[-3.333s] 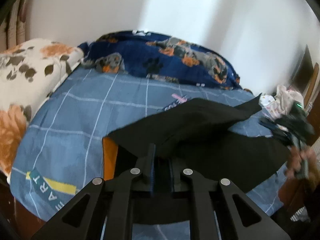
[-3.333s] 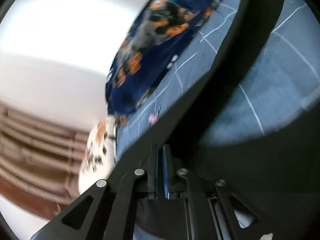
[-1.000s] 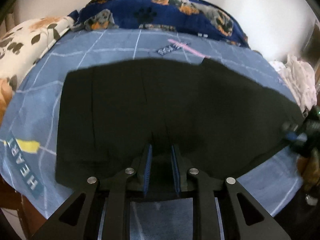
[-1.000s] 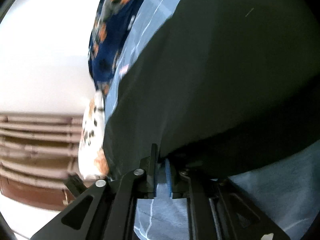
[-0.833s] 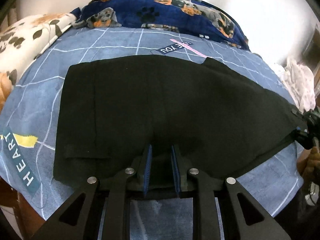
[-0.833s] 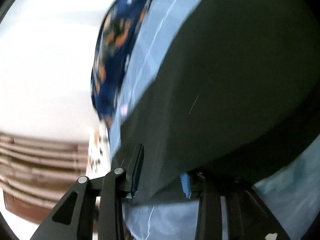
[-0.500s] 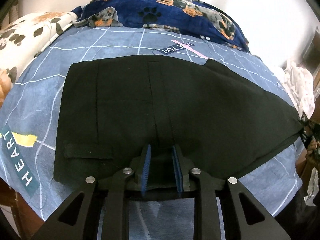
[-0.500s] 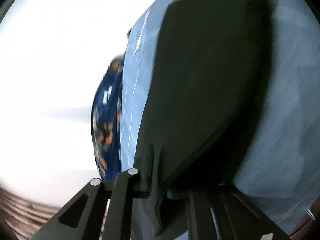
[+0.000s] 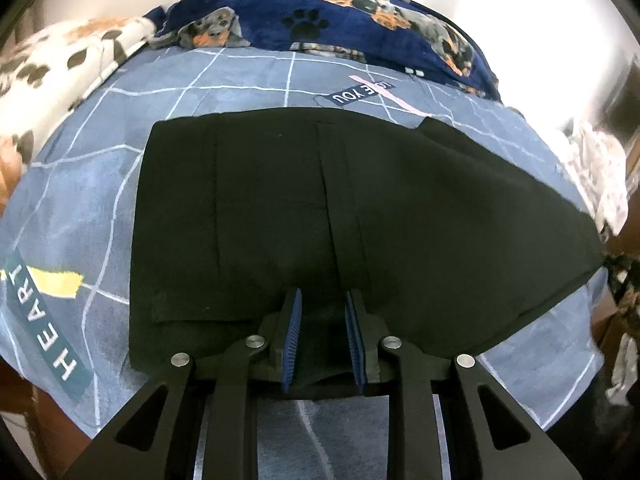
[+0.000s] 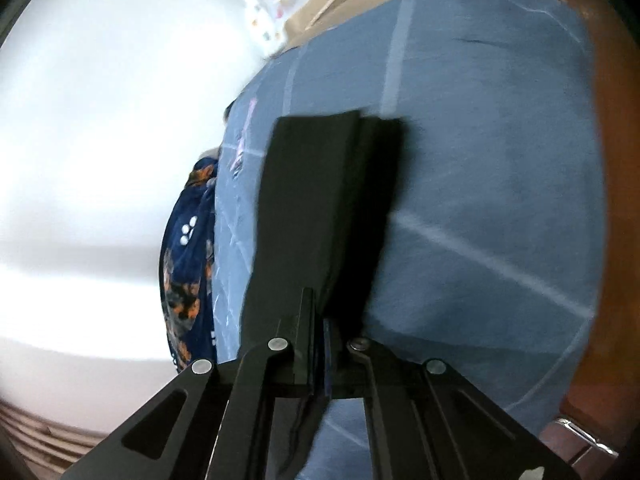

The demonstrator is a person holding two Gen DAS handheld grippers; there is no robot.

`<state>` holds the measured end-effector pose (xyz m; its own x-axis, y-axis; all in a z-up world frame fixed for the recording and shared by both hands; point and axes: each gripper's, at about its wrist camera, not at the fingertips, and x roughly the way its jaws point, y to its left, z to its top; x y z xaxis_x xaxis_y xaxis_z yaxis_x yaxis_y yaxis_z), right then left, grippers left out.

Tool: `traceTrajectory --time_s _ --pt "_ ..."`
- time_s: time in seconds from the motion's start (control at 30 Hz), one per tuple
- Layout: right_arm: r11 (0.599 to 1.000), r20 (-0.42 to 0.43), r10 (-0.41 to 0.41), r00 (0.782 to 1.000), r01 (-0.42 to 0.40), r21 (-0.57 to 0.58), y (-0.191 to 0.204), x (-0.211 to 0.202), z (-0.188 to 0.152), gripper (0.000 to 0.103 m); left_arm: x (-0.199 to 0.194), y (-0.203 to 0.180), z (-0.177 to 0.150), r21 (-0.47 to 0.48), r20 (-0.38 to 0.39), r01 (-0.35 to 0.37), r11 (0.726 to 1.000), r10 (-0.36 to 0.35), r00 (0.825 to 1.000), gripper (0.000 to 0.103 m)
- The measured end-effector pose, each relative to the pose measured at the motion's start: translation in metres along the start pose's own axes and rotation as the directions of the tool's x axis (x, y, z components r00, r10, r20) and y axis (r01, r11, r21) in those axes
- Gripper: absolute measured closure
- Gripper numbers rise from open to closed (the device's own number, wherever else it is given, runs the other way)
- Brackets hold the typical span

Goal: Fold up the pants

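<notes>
Black pants (image 9: 360,216) are lying spread flat across the blue grid-print bedsheet (image 9: 100,184), waist end at the left of the left wrist view, legs running off twd the right edge of the bed. The L gripper (image 9: 322,334) is sitting over the near hem, its blue ribbed pads (image 9: 294,332) standing a little apart w/ a fold of the black cloth bunched between them. The cloth is filling the gap, but I can't tell if the pads are actually pressing on it.

Over on the right wrist view, the pic is tilted and a bit blurred. The R gripper (image 10: 318,344) is pinched tight on the pants (image 10: 320,208): jaws have just been closing, and now they're together w/ the thin black fabric edge caught between them. From there the cloth is stretching away from the fingers as a long dark strip over the sheet (image 10: 480,160), casting a shadow beside it.

Bkgd: a navy blanket w/ dog and paw prints (image 9: 340,16) is heaped along the far side of the bed by the white wall. A white floral pillow (image 9: 60,56) is sitting at the far left. A pale, speckled bundle of cloth (image 9: 596,176) is resting at the right end of the bed. "HEART" lettering is showing on the sheet near the left corner.
</notes>
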<state>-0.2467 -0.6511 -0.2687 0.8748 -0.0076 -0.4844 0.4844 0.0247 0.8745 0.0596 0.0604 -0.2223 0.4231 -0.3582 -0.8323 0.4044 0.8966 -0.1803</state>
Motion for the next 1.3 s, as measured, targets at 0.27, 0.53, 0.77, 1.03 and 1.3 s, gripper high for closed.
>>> traceTrajectory --time_s 0.27,0.53,0.77,1.03,1.3 --pt "0.985 -0.031 0.173 0.984 -0.174 -0.015 0.009 0.002 0.001 0.074 0.001 -0.006 -0.001 0.034 0.005 -0.019 0.999 0.019 1.000 0.079" --pt "1.000 0.030 0.015 0.999 -0.015 -0.017 0.000 -0.003 0.000 0.101 0.001 -0.005 -0.001 0.037 0.005 -0.013 0.999 0.013 1.000 0.078" --pt "0.984 0.007 0.134 0.991 -0.134 0.120 -0.021 0.005 0.004 0.101 0.000 -0.005 -0.002 0.038 0.012 -0.010 0.999 0.009 1.000 0.078" --pt "0.982 -0.164 0.182 0.969 -0.171 0.081 0.030 0.023 -0.045 0.031 -0.001 -0.006 -0.002 0.015 0.010 0.010 1.000 -0.010 1.000 0.072" --pt "0.990 -0.552 0.100 0.828 -0.136 -0.024 0.081 0.120 -0.185 0.031 -0.025 -0.001 0.005 -0.055 0.041 0.016 0.998 -0.014 0.999 0.062"
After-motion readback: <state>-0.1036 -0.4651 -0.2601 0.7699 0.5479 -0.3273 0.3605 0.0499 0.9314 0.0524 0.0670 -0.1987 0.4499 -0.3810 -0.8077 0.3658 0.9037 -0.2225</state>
